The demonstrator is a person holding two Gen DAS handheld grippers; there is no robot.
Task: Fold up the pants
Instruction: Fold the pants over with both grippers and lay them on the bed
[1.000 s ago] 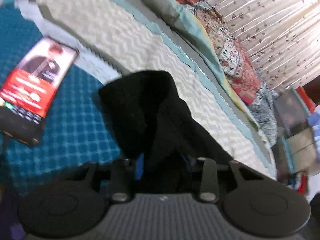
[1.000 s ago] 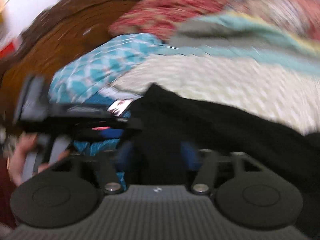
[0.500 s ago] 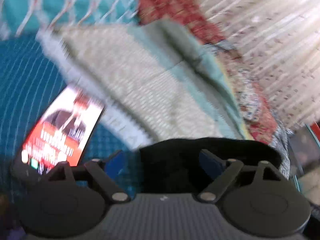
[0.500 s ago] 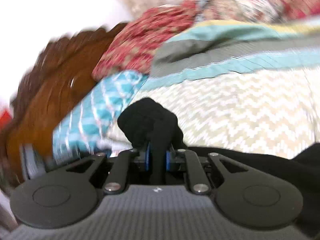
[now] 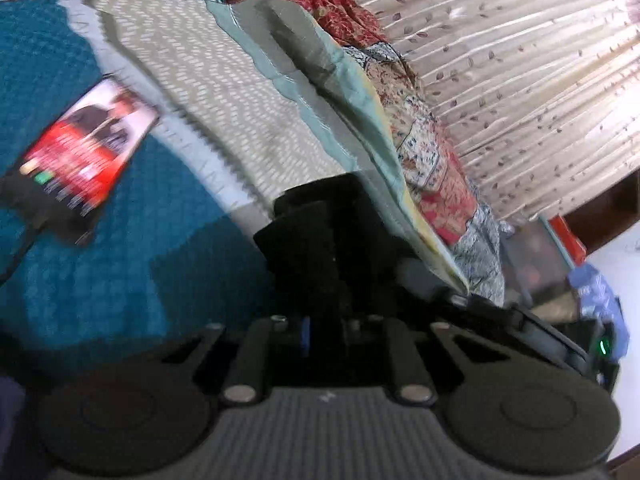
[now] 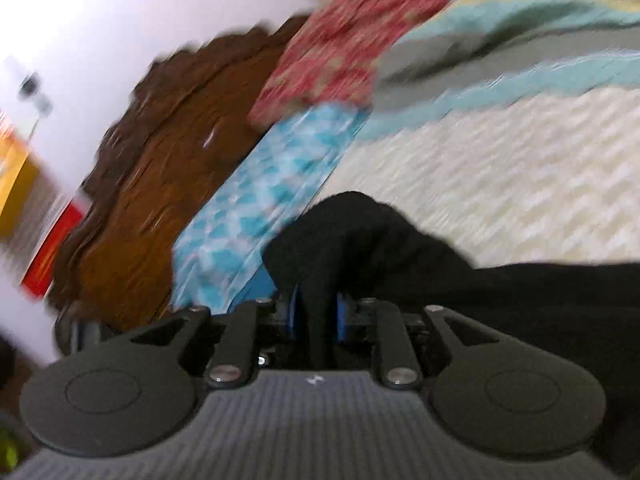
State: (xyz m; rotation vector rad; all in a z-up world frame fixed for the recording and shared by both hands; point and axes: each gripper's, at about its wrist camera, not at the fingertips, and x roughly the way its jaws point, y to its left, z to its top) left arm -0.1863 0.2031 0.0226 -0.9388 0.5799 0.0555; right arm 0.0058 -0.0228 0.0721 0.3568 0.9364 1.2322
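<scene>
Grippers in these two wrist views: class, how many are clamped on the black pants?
2: the left gripper and the right gripper each pinch a bunch of the black pants.

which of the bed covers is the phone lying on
The phone lies on the dark teal waffle-textured blanket, not the beige chevron quilt beside it, nor the grey, aqua-edged cover farther back.

A lit phone point(image 5: 80, 160) lies on a teal blanket point(image 5: 120, 264); leaf-print curtain point(image 5: 520, 80) behind.

Daylight glows through the curtain point(image 5: 500, 80). The right wrist view is motion-blurred, its wall point(image 6: 120, 20) blown out white. Fisheye edges bend.
</scene>
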